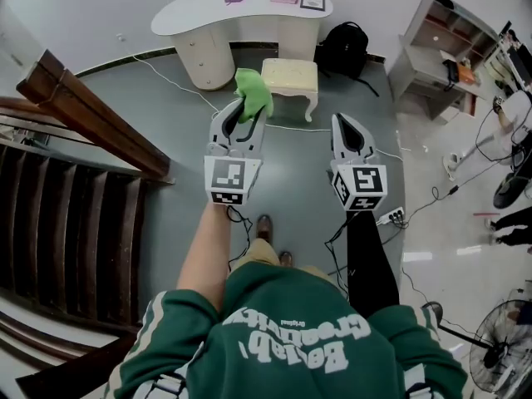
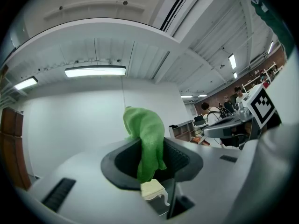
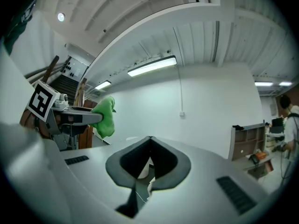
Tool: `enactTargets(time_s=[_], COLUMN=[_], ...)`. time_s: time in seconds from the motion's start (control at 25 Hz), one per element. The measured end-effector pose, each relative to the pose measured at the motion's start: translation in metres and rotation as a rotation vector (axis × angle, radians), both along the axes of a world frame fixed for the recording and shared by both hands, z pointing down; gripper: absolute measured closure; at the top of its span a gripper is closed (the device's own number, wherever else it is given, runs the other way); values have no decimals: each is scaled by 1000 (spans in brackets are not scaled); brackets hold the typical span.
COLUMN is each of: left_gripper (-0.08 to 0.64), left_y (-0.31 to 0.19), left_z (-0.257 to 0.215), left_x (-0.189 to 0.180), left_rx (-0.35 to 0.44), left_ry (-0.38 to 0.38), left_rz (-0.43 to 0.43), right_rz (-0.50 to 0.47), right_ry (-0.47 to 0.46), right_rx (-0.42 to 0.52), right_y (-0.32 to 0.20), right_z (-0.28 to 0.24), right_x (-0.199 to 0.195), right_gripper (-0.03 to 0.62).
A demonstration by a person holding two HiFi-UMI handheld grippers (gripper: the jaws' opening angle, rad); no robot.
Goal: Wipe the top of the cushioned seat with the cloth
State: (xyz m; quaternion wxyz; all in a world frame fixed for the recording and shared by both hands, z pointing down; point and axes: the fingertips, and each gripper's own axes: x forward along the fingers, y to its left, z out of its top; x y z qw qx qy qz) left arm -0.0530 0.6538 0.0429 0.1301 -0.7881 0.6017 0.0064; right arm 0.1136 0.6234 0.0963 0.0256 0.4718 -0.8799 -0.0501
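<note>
The cushioned seat (image 1: 289,77) is a cream stool with curved white legs, standing on the grey floor in front of a white desk. My left gripper (image 1: 247,106) is shut on a green cloth (image 1: 253,92), held in the air just left of and short of the stool. In the left gripper view the cloth (image 2: 147,136) hangs over the jaws of the gripper (image 2: 152,160), and the stool (image 2: 152,189) shows small below it. My right gripper (image 1: 342,125) hovers right of the stool, its jaws shut and empty (image 3: 150,146). The cloth (image 3: 105,116) also shows in the right gripper view.
A white curved desk (image 1: 241,11) stands behind the stool, with a black backpack (image 1: 345,46) beside it. A wooden staircase (image 1: 75,189) fills the left. A shelf unit (image 1: 432,52) is at the right. A power strip (image 1: 392,216) with cables lies on the floor; a fan (image 1: 499,352) stands at lower right.
</note>
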Motion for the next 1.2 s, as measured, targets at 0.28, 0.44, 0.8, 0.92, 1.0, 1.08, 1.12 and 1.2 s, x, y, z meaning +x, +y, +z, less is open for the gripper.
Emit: enactTargets(time_s=[0.28,0.44,0.8,0.92,1.0,1.08,1.12,1.2], left_gripper=[416,416,416,416,416,416,416,416], left_y=[-53,-103,-210,-241,-260,-275,-282,-293], left_z=[8,10,4,4,4,4,4,4], left_x=[-18,-33,-72,-84,-91,-96,-98,-100], left_rx=[-4,-7,-15,-19,-22,-22,-22,-23], left_ry=[0,3,13,19,23,26,27,27], left_rz=[8,24,53,63,71,80,84,96], right_rz=[20,45,108,131,145,157,164,176], right_ry=[8,10,9,10,10,10,8,6], right_rx=[-9,-15,-32,-40,-39,-37,-37,-38], right_y=[-51,-99,-195,-221,-237,-250,-256,-265], right_z=[9,10,8,8,7,7,8,8], right_x=[-13,-23,-47,-54,-58,-61,-62,-64], right_gripper=[584,584,584,584,584,584,584,584])
